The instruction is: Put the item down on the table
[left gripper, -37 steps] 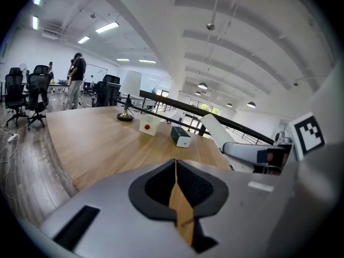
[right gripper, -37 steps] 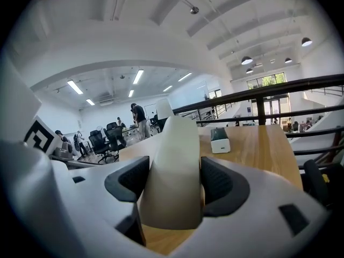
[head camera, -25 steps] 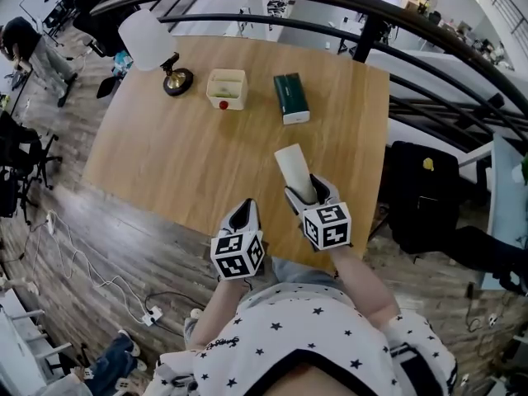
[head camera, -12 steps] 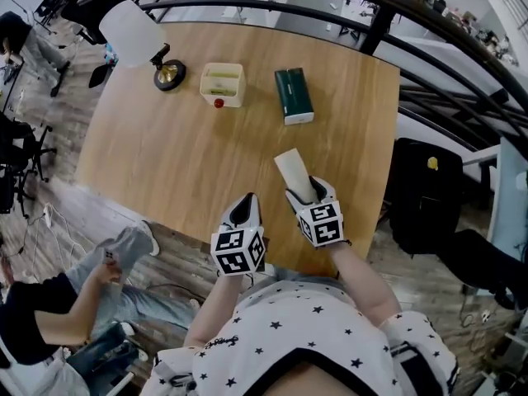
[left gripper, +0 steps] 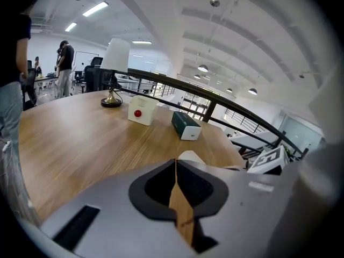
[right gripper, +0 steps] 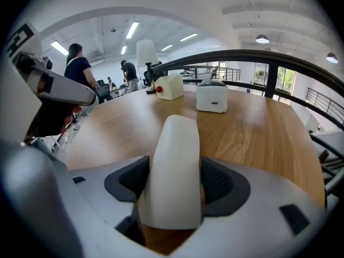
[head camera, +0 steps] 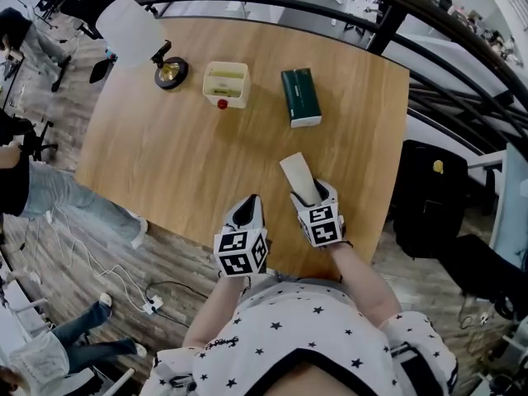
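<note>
A long cream-white item [right gripper: 174, 171] with a rounded top sits clamped between the dark pads of my right gripper [right gripper: 174, 184], sticking out forward over the wooden table [right gripper: 258, 128]. In the head view the same item [head camera: 299, 177] points away from me, held by the right gripper [head camera: 312, 198] near the table's [head camera: 181, 155] near edge. My left gripper [head camera: 247, 213] hovers just left of it at that edge, its jaws closed together on nothing; its own view shows the left gripper [left gripper: 176, 184] with the pads meeting.
Farther across the table stand a dark green box [head camera: 300, 96], a cream box with a red button [head camera: 226, 84] and a lamp with a white shade [head camera: 132, 33]. A black railing [head camera: 388, 23] curves behind the table. People stand or sit at the left [head camera: 33, 180].
The view has shifted a little, so table and objects sit slightly lower. Both grippers keep their places and the right one its grip. A person at the left has moved.
</note>
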`<state>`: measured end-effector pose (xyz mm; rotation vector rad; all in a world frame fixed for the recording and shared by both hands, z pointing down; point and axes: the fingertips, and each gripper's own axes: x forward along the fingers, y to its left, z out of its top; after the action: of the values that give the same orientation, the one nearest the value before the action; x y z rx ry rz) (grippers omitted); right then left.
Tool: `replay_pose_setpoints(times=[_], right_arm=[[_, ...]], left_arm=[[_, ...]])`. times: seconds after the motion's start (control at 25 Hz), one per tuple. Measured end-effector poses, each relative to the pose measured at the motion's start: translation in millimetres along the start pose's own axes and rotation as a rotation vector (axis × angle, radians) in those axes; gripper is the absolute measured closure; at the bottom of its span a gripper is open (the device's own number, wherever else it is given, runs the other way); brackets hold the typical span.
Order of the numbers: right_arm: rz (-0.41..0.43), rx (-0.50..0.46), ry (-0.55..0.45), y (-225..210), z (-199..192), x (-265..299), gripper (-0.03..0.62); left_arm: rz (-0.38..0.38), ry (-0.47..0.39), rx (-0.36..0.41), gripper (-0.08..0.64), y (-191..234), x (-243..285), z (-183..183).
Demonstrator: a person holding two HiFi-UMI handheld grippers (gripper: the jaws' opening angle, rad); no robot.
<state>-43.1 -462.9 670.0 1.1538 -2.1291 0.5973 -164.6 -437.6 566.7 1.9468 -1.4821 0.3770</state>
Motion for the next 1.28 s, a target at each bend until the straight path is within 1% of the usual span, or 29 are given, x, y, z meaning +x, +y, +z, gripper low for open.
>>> replay_pose_setpoints(times=[0.16,0.24,0.44,0.64,0.72,0.84,1.04,1.28], right_arm=[[-0.023,-0.052,0.014,0.2,0.2,2.9,0.296],[-0.030,-0.059,0.019,-0.8,0.5,2.9,0.295],[-0.015,-0.032,0.024,1.1,-3.1,5.4,0.291],[-0.023,-0.031,0.007,-0.1,-3.8,4.0,0.290],[-0.020,-0.001,-0.009,0.4,-6.0,1.2,0.251],[-0.034,0.047,-0.041,2.2,-8.1,-14.1,0.233],[-0.055,0.054,-0.093,15.2,-10.6,-49.4,0.233],[-0.041,0.067,-0.156,46.7,-25.3,-95.7,0.235]], left_arm=[[-0.010,0.013,-0.002,0.540,0.0,3.5,-5.9],[-0.020,0.015,0.001,0.540,-2.6,3.5,-8.0],[-0.033,0.010,0.009,0.540,-8.4,-0.7,-11.0],[-0.018,-0.001,0.008,0.540,-7.2,-16.1,-20.1],[-0.012,-0.005,0.005,0.540,-6.3,-24.8,-25.2],[-0.006,-0.007,-0.001,0.540,-6.0,-40.3,-34.7],[-0.016,-0.015,0.003,0.540,-16.3,-65.9,-50.3],[-0.047,-0.023,0.024,0.540,-36.2,-96.2,-78.6]])
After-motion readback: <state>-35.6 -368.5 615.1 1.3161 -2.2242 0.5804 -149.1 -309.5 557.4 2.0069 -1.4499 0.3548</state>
